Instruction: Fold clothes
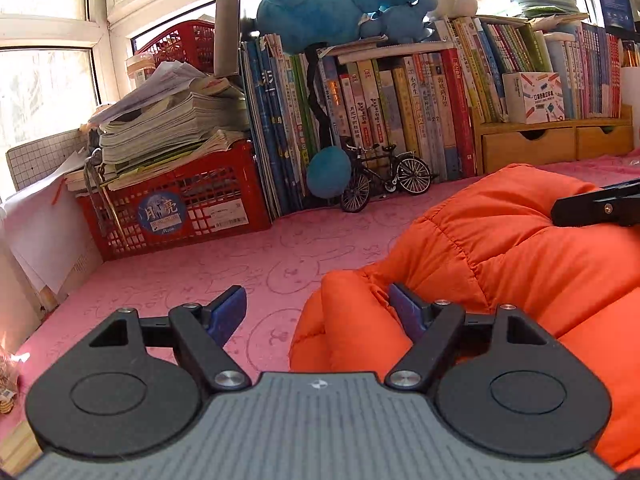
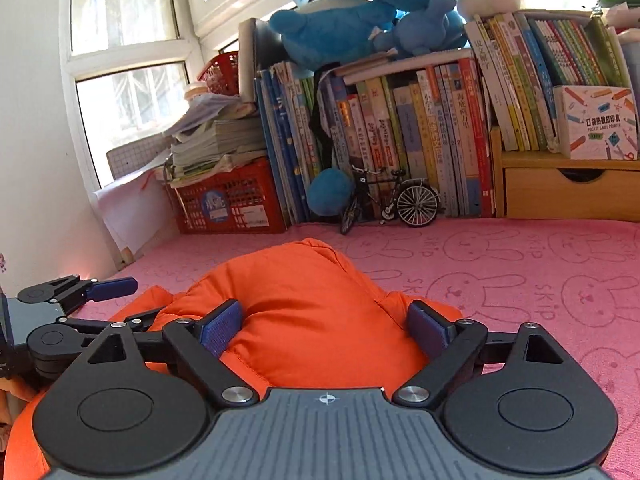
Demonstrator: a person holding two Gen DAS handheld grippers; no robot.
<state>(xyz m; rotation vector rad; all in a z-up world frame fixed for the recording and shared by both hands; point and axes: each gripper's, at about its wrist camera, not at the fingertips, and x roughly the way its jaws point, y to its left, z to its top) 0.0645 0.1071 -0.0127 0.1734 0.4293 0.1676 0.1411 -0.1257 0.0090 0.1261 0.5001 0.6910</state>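
An orange puffy quilted jacket (image 1: pixel 520 240) lies bundled on the pink bunny-print cloth (image 1: pixel 200 272). My left gripper (image 1: pixel 320 312) is open at the jacket's left edge; its right finger presses into the fabric, its left finger hangs over bare cloth. My right gripper (image 2: pixel 324 328) is open and straddles a bulging fold of the jacket (image 2: pixel 304 312), the blue pads (image 2: pixel 218 330) touching it on both sides. The right gripper's finger shows in the left wrist view (image 1: pixel 596 208), resting on the jacket. The left gripper shows in the right wrist view (image 2: pixel 80 312) at the left.
A row of books (image 1: pixel 380 120) with blue plush toys (image 1: pixel 332 4) on top lines the back. A red crate (image 1: pixel 176 204) stacked with papers stands at back left. A small model bicycle (image 1: pixel 384 180) and a wooden drawer unit (image 1: pixel 556 144) stand at the back.
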